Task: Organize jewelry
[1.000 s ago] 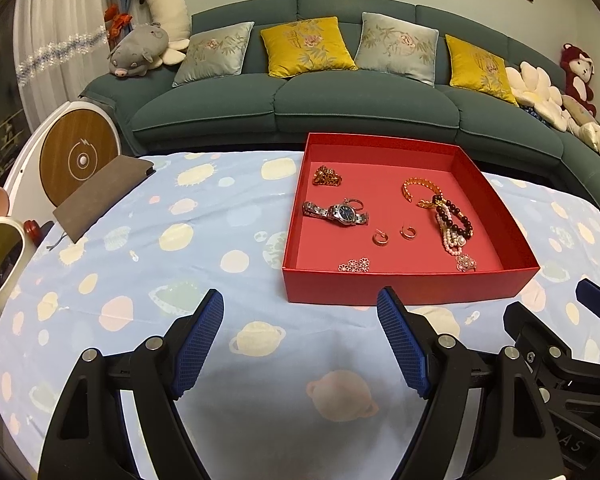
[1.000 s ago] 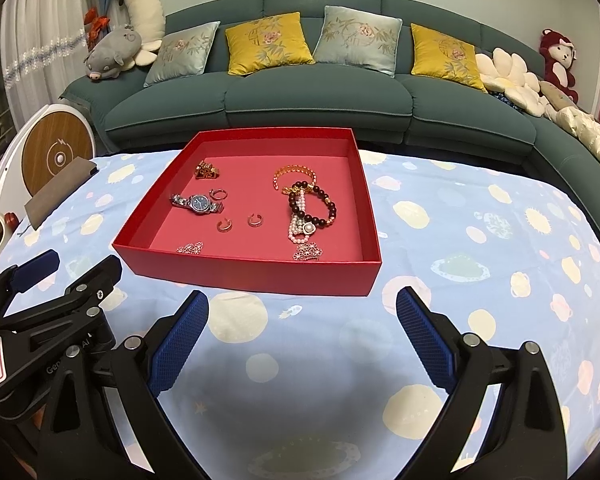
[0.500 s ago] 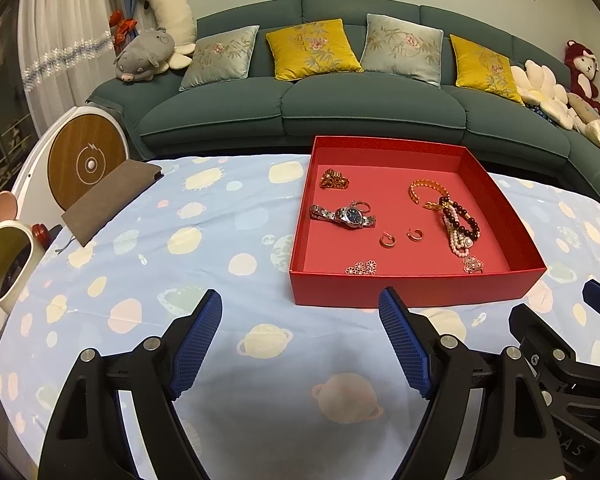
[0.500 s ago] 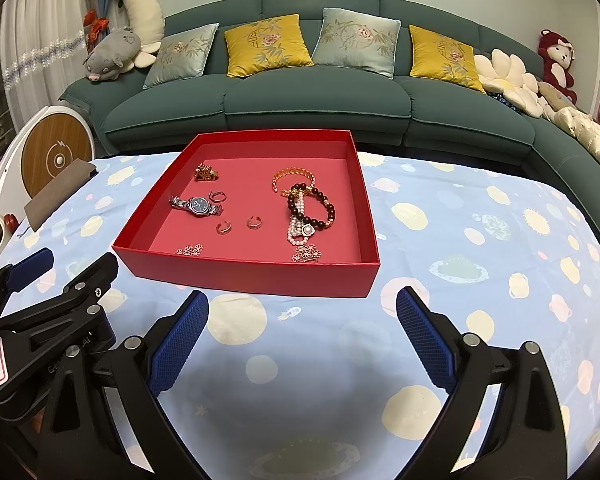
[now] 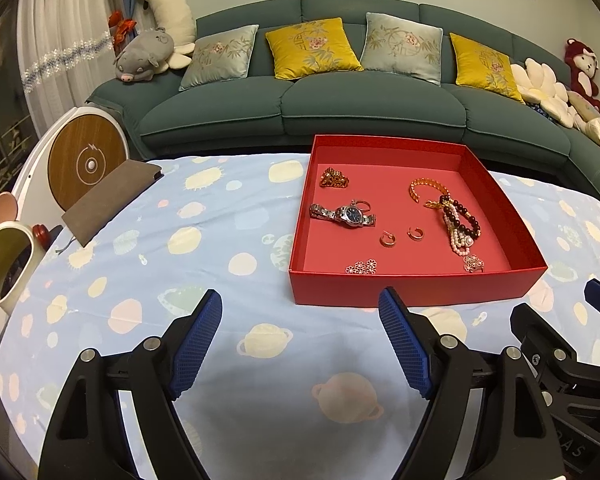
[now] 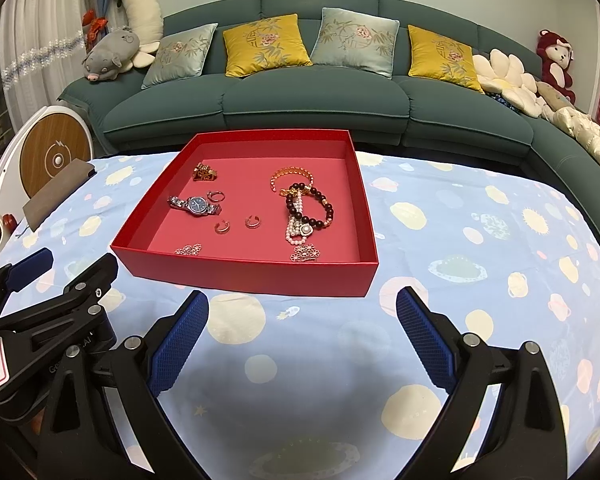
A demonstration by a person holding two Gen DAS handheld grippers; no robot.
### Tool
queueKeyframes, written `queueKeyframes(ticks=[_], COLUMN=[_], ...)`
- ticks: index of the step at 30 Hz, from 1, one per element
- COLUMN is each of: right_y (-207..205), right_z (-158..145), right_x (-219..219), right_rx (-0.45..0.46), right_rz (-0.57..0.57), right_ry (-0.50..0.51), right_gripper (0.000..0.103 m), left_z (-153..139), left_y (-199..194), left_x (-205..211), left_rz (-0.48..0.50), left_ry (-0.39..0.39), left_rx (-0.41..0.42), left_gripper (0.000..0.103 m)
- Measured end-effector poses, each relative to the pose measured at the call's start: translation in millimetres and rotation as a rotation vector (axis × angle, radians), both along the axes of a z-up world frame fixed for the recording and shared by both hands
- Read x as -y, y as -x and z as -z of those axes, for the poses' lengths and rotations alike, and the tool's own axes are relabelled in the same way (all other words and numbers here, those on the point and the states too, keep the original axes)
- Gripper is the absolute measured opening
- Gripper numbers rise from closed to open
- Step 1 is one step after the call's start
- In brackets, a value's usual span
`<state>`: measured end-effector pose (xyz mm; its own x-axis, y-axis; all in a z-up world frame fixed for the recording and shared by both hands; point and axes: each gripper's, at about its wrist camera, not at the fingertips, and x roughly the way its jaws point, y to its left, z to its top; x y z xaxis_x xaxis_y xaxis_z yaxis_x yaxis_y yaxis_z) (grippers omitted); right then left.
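Fingers with ribbed blue pads frame the bottom of each view. The left gripper (image 5: pixel 300 308) is spread wide with nothing between its pads, poised over the pale blue, planet-printed tablecloth (image 5: pixel 220 240). The right gripper (image 6: pixel 302 312) stands just as wide apart and equally unloaded, beside its partner (each tool shows at the edge of the other's view).

Just beyond the fingertips sits the shallow red cardboard tray (image 6: pixel 260 276), its near wall facing both cameras. Against that near wall lie two small silver flower-shaped pieces: one cluster (image 6: pixel 188 249) to the left, another (image 6: pixel 305 253) to the right. Further in are two small rose-gold hoop earrings (image 6: pixel 238 224) side by side, slightly apart. Left of them lies the silver-link wristwatch with a blue dial (image 6: pixel 195 205), with a thin silver ring (image 6: pixel 216 195) just behind it. To the right, a dark wooden bead bracelet (image 6: pixel 310 208) overlaps a strand of pale pink pearls (image 6: pixel 296 228), and a gold bangle (image 6: pixel 291 176) touches their far end. A small gold chain heap (image 6: pixel 204 172) rests near the far left corner.

A brown notebook (image 5: pixel 112 200) lies at the table's left edge. Behind everything runs the dark green sofa (image 6: pixel 312 100) with yellow and grey cushions.
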<state>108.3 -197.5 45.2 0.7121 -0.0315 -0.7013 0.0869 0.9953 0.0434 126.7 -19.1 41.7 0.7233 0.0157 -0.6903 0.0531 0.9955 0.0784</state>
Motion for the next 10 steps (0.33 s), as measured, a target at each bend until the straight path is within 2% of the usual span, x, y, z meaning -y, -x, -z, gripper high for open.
queueKeyframes(ticks=[10], right_y=[3.5], right_z=[-1.0], right_x=[3.2], right_rx=[0.014], right_rz=[0.019], right_ry=[-0.003], right_gripper=[0.093], left_z=[-0.3], left_y=[0.0], left_x=[-0.8], left_rz=[-0.008], left_ry=[0.021], left_rx=[-0.005], left_gripper=[0.078])
